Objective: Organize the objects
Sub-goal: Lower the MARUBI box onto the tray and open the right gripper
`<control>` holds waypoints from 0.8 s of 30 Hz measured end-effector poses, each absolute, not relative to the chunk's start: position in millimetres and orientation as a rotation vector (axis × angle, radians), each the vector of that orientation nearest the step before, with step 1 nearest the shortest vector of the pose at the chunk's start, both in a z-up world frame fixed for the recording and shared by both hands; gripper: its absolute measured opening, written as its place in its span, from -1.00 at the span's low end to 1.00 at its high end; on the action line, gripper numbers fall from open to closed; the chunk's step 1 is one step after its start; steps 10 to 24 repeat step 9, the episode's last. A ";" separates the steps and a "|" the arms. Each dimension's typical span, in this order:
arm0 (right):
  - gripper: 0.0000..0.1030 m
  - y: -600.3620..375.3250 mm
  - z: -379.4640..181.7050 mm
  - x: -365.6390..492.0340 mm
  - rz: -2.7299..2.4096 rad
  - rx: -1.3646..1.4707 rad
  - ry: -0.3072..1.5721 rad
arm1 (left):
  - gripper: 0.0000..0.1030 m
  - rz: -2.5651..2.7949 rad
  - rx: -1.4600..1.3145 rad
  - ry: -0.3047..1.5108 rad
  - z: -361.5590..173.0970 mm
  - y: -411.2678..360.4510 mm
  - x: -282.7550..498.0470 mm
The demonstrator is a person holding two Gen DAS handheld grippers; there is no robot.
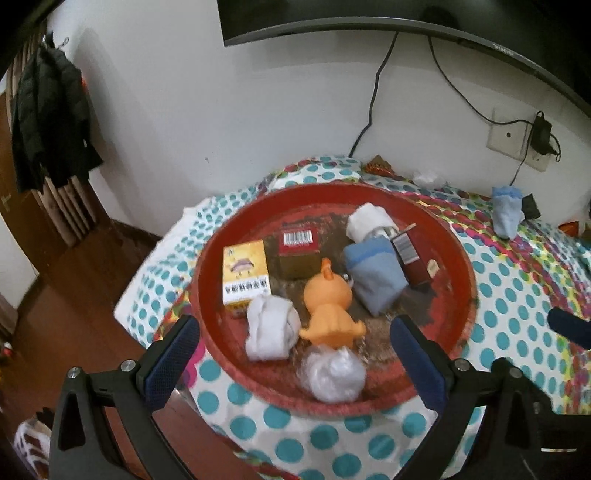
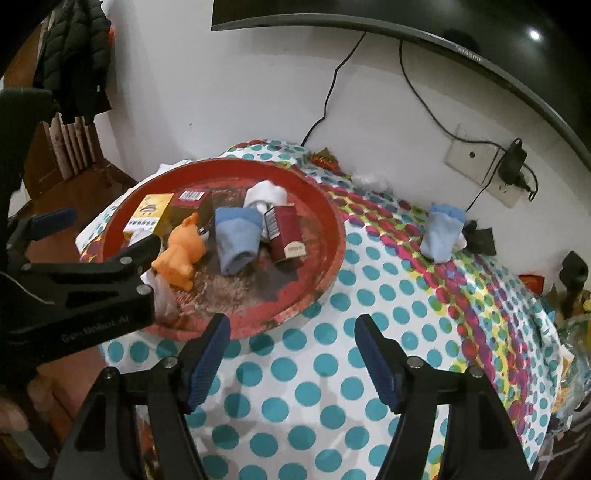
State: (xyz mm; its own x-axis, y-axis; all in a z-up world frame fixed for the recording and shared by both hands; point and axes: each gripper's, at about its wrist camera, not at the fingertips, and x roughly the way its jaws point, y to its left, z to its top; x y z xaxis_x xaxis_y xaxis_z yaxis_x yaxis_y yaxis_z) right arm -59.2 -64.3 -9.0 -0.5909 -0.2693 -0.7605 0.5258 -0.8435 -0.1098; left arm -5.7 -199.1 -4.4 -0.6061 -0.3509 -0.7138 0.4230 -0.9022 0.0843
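Worktop (image 2: 325, 373) under a teal-dotted cloth meets a white wall at twelve o'clock, beneath a dark screen (image 2: 369, 18). Red tray (image 1: 454, 236) carries boxes, rolled socks and an orange toy (image 1: 328, 299); a blue sock (image 2: 441, 232) stands at two o'clock, outside it. Left tool (image 1: 295, 363) and right tool (image 2: 291, 362) are both spread, empty.

Glossy red tray (image 1: 463, 258) with worn, scuffed paint ahead of the left gripper. Smooth orange plastic duck toy (image 1: 327, 302), soft cloth socks (image 1: 375, 275), crinkled clear plastic wrap (image 1: 332, 374), printed tablecloth (image 2: 314, 387).
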 end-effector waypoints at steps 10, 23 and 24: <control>0.39 -60.5 -6.8 -44.6 -2.427 1.050 0.494 | 1.00 -2.459 1.088 0.127 -2.2 -189.9 9.3; 0.39 -60.5 -6.8 -44.6 -2.427 1.050 0.494 | 1.00 -2.459 1.088 0.127 -2.2 -189.9 9.3; 0.39 -60.5 -6.8 -44.6 -2.427 1.050 0.494 | 1.00 -2.459 1.088 0.127 -2.2 -189.9 9.3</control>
